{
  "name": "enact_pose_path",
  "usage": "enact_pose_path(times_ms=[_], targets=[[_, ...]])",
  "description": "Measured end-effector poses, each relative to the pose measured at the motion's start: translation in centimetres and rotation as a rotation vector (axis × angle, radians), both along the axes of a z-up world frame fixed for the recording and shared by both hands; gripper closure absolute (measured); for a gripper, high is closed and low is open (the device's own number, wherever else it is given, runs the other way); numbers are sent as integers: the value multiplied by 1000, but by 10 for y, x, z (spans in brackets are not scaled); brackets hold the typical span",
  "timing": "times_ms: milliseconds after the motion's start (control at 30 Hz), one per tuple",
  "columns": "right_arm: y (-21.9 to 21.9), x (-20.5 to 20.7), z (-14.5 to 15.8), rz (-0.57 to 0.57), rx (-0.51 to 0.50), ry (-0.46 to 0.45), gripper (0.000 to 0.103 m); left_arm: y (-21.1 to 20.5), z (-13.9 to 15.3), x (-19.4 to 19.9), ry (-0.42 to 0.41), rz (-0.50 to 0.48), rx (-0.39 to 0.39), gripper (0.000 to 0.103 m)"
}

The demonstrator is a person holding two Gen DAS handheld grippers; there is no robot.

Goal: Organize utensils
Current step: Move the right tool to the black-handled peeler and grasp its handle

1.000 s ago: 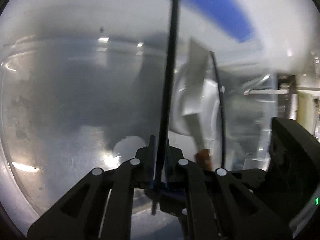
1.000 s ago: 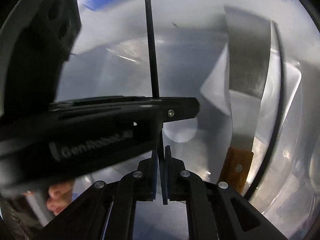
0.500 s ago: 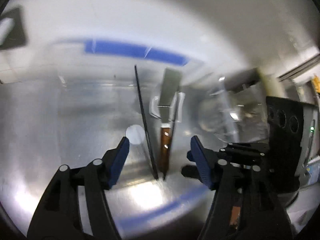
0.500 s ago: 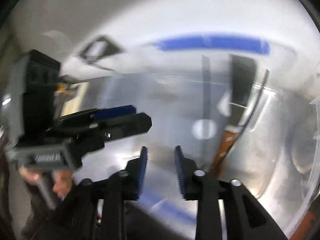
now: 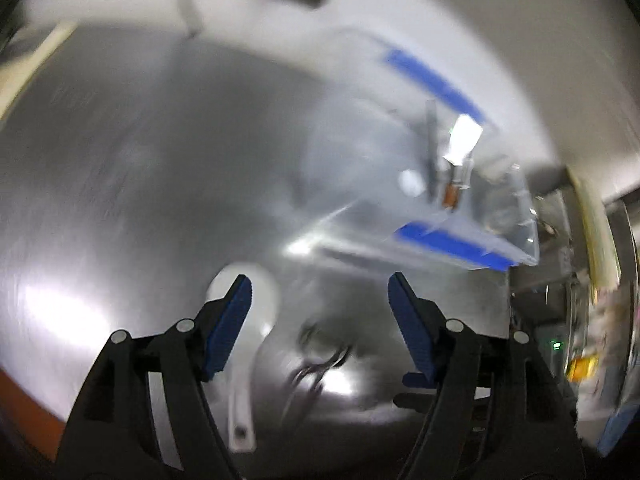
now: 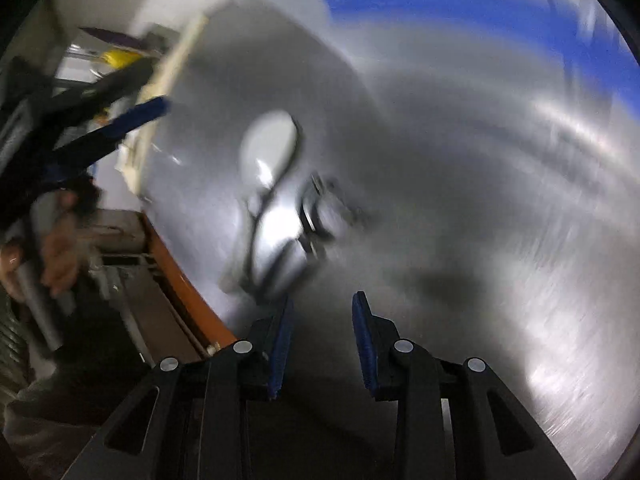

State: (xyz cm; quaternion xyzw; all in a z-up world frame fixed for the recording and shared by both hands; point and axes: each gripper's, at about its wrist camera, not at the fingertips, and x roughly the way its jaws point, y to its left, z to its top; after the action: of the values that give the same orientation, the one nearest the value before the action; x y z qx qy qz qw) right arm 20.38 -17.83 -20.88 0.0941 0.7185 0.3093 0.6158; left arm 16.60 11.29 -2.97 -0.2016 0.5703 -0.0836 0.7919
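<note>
On the steel counter: white spoon [image 5: 244, 336] beside a blurred wire utensil [image 5: 316, 360].
Left gripper [image 5: 320, 304]: spread, empty; spoon at its 8 o'clock, handle toward 6.
Right gripper [image 6: 322, 332]: parted, empty; spoon [image 6: 270, 148] at 11 o'clock, farther.
Nearer: left.

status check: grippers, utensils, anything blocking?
Left gripper open, empty. Right gripper open, empty. White spoon and blurred metal utensils loose on steel table; bin holds a few. Nothing blocking.
</note>
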Motion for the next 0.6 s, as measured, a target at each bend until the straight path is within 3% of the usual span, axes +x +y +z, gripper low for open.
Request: enact_pose_path(times_ms=[167,600], targets=[[17,0,-14,19,1,42,66,22,-14,-26,30,90,-20,35],[38,-13,-30,42,-59,102,63,31,-9,-55,-4,117,-26,35]])
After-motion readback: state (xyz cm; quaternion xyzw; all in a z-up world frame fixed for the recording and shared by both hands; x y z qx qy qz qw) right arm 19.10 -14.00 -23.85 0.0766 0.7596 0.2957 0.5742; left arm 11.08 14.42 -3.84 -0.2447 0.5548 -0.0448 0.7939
